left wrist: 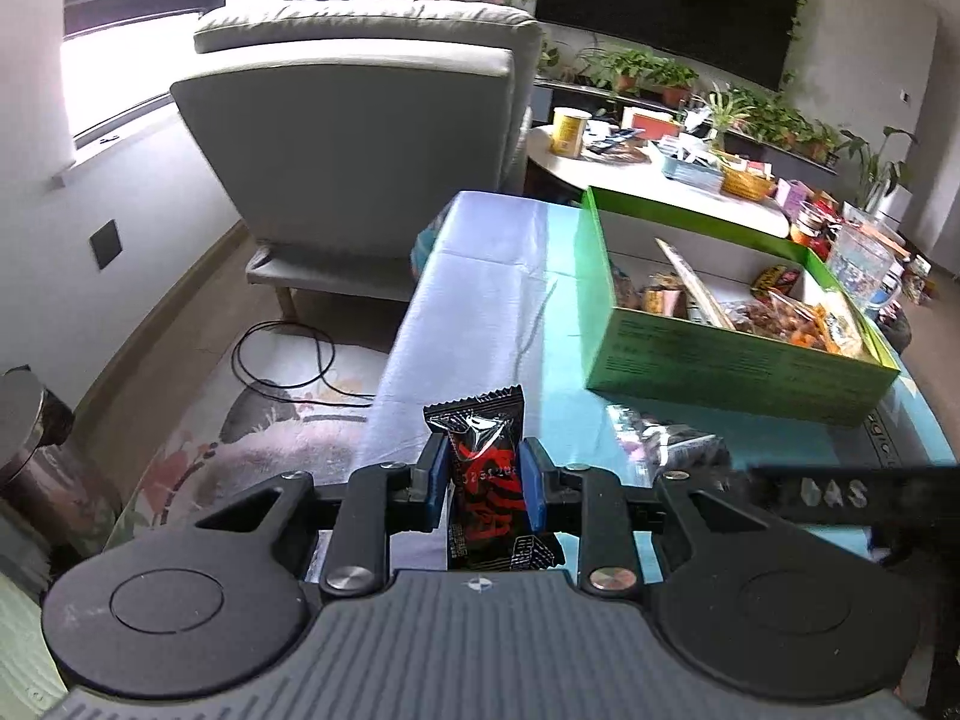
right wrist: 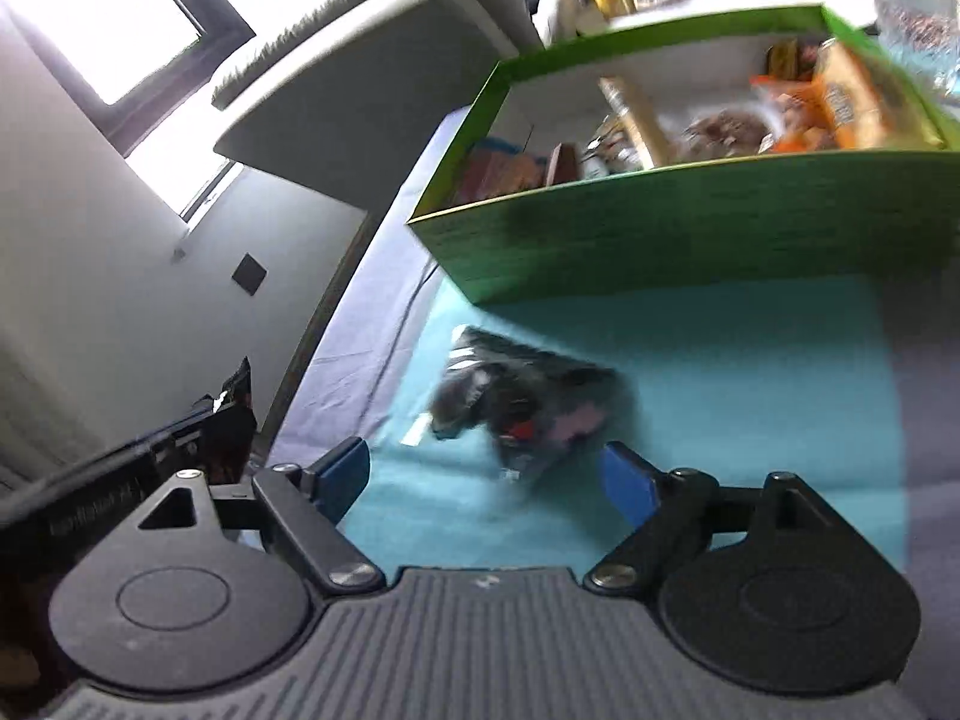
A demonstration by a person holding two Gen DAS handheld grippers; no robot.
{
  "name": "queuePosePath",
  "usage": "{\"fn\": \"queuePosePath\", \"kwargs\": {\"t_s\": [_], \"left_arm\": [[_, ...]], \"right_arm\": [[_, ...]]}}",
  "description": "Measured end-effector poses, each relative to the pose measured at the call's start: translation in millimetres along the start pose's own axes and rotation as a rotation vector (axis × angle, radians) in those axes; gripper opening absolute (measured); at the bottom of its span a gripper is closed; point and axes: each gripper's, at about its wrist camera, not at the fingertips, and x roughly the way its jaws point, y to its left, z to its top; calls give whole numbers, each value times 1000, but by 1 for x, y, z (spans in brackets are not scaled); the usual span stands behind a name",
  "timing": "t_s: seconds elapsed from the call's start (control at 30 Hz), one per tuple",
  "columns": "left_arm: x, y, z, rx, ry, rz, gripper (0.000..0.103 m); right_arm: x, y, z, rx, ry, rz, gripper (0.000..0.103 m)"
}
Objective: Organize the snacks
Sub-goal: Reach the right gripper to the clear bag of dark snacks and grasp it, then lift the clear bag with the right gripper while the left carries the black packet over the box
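Note:
My left gripper is shut on a black-and-red snack packet, which stands upright between the blue pads above the table's near left part. The green box with several snacks inside sits to the upper right on the teal cloth. In the right wrist view my right gripper stands open, its blue pads wide apart. A dark, blurred snack packet lies on the cloth just ahead of the pads, touching neither. The green box stands beyond it. The left gripper with its packet shows at the left edge.
The table carries a teal and white cloth. A grey armchair stands past its far left end, with cables on the floor. A round table crowded with items and plants lies behind the box. A clear jug stands at the box's right.

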Motion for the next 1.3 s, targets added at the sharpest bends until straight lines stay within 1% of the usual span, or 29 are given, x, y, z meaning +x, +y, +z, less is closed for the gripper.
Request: {"fn": "queuePosePath", "kwargs": {"t_s": [0.07, 0.13, 0.23, 0.3, 0.37, 0.47, 0.6, 0.67, 0.73, 0.77, 0.8, 0.83, 0.87, 1.0, 1.13, 1.3], "left_arm": [[0, 6, -1, -13, -1, 6, 24], [2, 12, -2, -29, 0, 12, 24], [6, 21, -4, -53, 4, 14, 24], [8, 25, -4, -64, 4, 10, 24], [9, 28, -4, -69, 2, 3, 24], [11, 30, -5, -74, 3, -3, 24], [12, 30, -7, -80, 1, -20, 24], [11, 29, -7, -77, 0, -28, 24], [10, 28, -8, -74, -2, -35, 24], [8, 26, -8, -72, -4, -37, 24], [7, 26, -7, -70, -5, -39, 24], [7, 25, -7, -66, -6, -40, 24], [6, 24, -8, -63, -6, -40, 24], [2, 20, -8, -56, -8, -38, 24], [-2, 13, -7, -43, -15, -49, 24], [-7, -2, -4, -16, -29, -67, 24]], "right_arm": [[7, 7, 6, 21, -18, -51, 81], [12, 10, 11, 76, -33, -79, 81], [22, 10, 20, 164, -16, -98, 82], [31, 10, 27, 185, -9, -129, 82], [36, 11, 29, 148, 6, -147, 82], [39, 13, 25, 49, 17, -170, 82], [39, 17, 13, -76, 28, -190, 81], [37, 18, 7, -130, 16, -194, 81], [34, 16, 3, -147, 0, -184, 81], [31, 13, 1, -145, -7, -168, 78], [28, 10, 0, -141, -14, -151, 73], [25, 6, -1, -136, -22, -136, 70], [22, 2, -4, -132, -31, -130, 64], [5, -17, -8, -106, -50, -71, 57], [-14, -21, -13, -122, -96, -74, 57], [-40, -25, -18, -155, -179, -68, 57]]}}
